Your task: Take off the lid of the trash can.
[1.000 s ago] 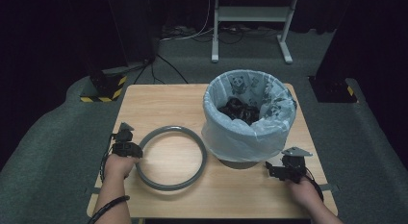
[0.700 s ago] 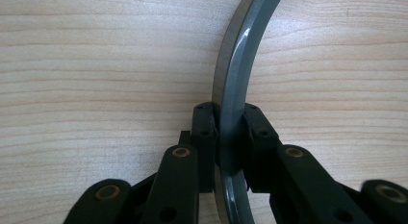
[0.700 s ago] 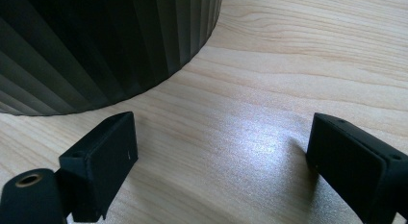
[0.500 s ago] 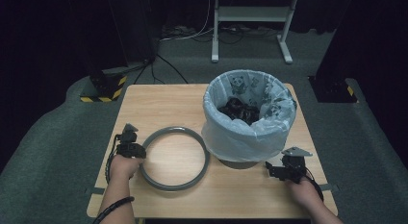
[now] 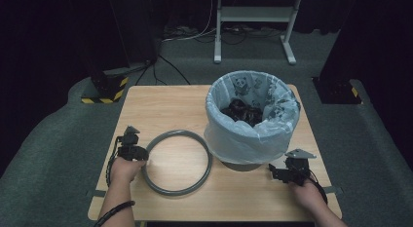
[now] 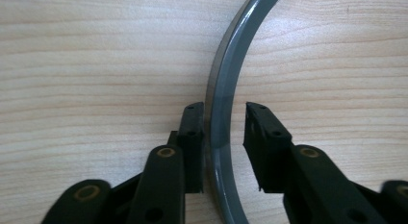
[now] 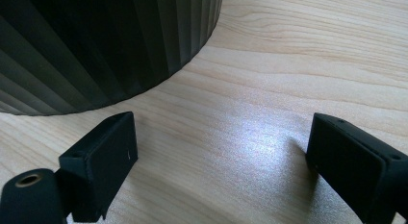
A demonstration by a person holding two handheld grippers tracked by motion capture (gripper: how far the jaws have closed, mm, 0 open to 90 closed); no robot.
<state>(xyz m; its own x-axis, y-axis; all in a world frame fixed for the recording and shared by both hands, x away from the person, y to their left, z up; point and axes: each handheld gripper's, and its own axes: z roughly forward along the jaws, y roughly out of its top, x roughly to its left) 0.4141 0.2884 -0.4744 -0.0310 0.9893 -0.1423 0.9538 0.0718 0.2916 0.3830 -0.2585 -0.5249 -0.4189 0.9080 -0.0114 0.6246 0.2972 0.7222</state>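
Note:
A grey ring point(image 5: 175, 191) lies flat on the wooden table point(image 5: 160, 105), left of the bin. My left gripper point(image 5: 142, 156) is at the ring's left edge and straddles the ring point(image 6: 221, 113). Its jaws have just been opening: one pad still lies against the ring's outer side, and a gap shows at the other, so the left gripper point(image 6: 223, 111) is open. My right gripper point(image 5: 275, 172) rests low at the front right, beside the bin's base. Its jaws stand wide apart with only bare wood between them, and in its own view the right gripper point(image 7: 221, 152) is open.
A round bin lined with a pale blue bag point(image 5: 253, 134) stands at the table's right, with dark items inside. Its dark ribbed wall point(image 7: 96, 46) rises just ahead of the right jaws. A white stand point(image 5: 253, 15) and cables are on the floor beyond the table.

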